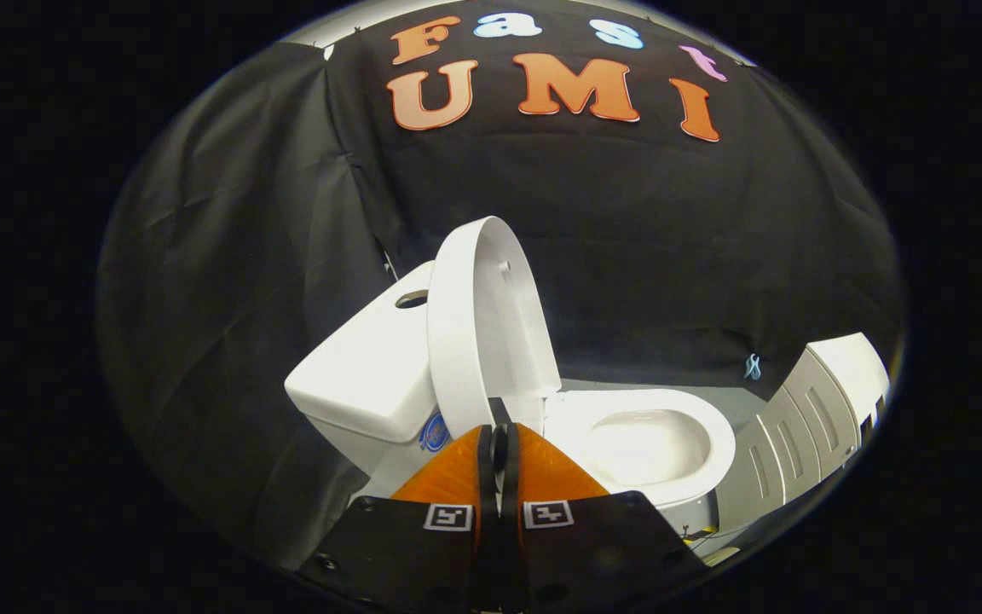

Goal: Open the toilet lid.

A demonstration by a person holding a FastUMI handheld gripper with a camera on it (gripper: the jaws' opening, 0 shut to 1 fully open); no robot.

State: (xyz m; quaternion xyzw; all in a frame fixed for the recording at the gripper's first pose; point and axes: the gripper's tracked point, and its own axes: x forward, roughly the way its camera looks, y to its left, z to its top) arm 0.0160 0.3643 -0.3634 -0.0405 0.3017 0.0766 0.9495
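A white toilet stands just ahead of my fingers. Its lid (487, 328) is raised upright and leans back against the tank (367, 379). The seat (657, 443) lies flat around the open bowl, to the right of the lid. My gripper (499, 426) is shut, its two fingers pressed together with nothing between them. The fingertips sit just below the lid's lower edge, near the hinge; I cannot tell whether they touch it. A round flush button (412, 299) shows on top of the tank.
A white and grey cabinet-like unit (806, 426) stands right of the toilet bowl. Black cloth walls close in behind and to the left. A strip of grey floor (619, 382) shows beyond the seat.
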